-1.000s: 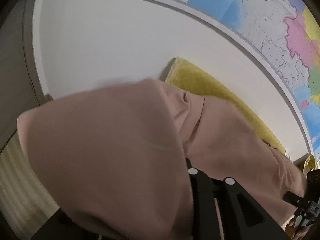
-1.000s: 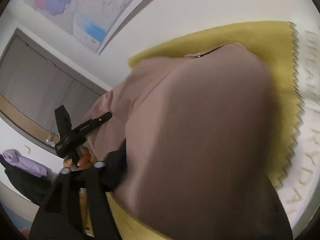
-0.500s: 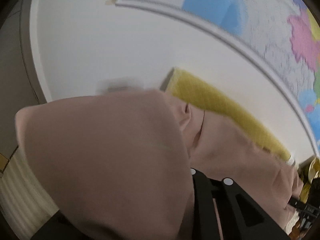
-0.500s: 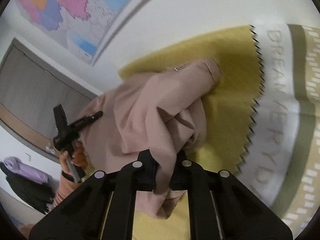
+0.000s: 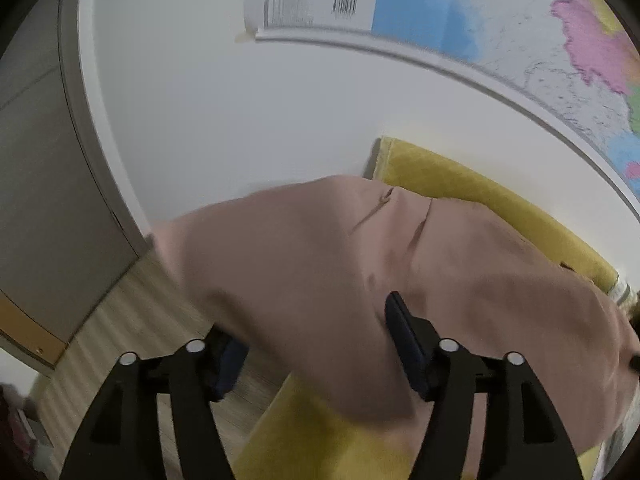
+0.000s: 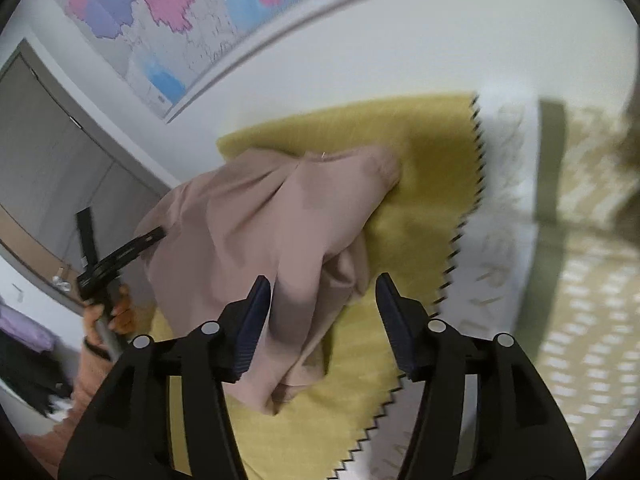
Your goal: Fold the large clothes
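A dusty-pink garment lies bunched on a yellow cloth. It also shows in the left wrist view, draped over the yellow cloth. My right gripper is open, its jaws wide apart around the garment's near fold without pinching it. My left gripper is open too, with the garment's edge lying between and over its fingers. The left gripper also shows in the right wrist view, held by a hand at the garment's far left edge.
A white bedspread with beige lettering and dashes lies to the right of the yellow cloth. A wall map hangs on the white wall behind. A grey door and wood floor are at the left.
Both grippers have opened and let go of the garment. The pink fabric has dropped from in front of the cameras onto the yellow cloth.
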Tool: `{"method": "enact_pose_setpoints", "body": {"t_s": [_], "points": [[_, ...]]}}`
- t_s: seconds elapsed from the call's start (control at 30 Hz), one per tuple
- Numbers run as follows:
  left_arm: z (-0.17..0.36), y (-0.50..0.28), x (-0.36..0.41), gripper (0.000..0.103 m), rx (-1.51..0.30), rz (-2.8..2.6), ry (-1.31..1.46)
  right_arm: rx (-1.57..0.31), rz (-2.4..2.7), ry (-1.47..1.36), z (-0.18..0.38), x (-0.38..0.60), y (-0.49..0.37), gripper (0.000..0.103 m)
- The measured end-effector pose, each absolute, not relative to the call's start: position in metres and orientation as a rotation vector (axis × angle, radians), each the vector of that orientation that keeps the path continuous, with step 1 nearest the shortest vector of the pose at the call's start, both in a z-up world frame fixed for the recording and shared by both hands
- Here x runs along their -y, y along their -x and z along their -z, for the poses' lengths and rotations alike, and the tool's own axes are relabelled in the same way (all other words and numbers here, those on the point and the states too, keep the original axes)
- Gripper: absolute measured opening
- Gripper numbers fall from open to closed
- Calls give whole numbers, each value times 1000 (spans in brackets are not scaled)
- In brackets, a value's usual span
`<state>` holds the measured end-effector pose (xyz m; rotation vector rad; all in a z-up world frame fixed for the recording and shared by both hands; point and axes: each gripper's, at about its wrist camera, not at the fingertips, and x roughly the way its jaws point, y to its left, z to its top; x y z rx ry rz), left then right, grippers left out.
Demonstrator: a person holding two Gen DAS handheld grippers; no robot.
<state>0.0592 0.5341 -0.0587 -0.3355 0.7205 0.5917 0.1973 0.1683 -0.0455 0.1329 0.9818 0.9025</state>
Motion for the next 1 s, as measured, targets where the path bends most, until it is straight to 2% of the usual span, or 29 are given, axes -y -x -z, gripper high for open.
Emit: {"method": "enact_pose_setpoints", "body": {"t_s": [0.13,0.23,0.3,0.47,0.53,0.6,0.67,0.7,1.0], "points": [[40,-34,-524,75,-671,-656,276,-951,-888,-125,37,-178,-196,55],[23,-21,-519,79,-589,-662,241,-941,-897,-103,35,-197,-196,45],[18,-22,-512,80,-589,-610,229,-946,-894,-67,35,-203,-195,31],[34,-40,-485,80,-646,-464,242,-1019,-847,-34,56,-228,-209,28],[44,-49,-470,80,-674,-414,234,-1022,-838,-38,56,-226,-207,30],[55,-59,-455,80,-694,-370,222,-1002,-836,-44,52,-222,-203,43],[61,-61,-441,80,-705,-344,219,-981,-825,-42,44,-213,-195,46],[63,-62,-437,80,-708,-330,219,-967,-811,-32,40,-210,-193,53],[64,-64,-402,81,-706,-327,170,-767,-817,57,9,-202,-151,56]]}}
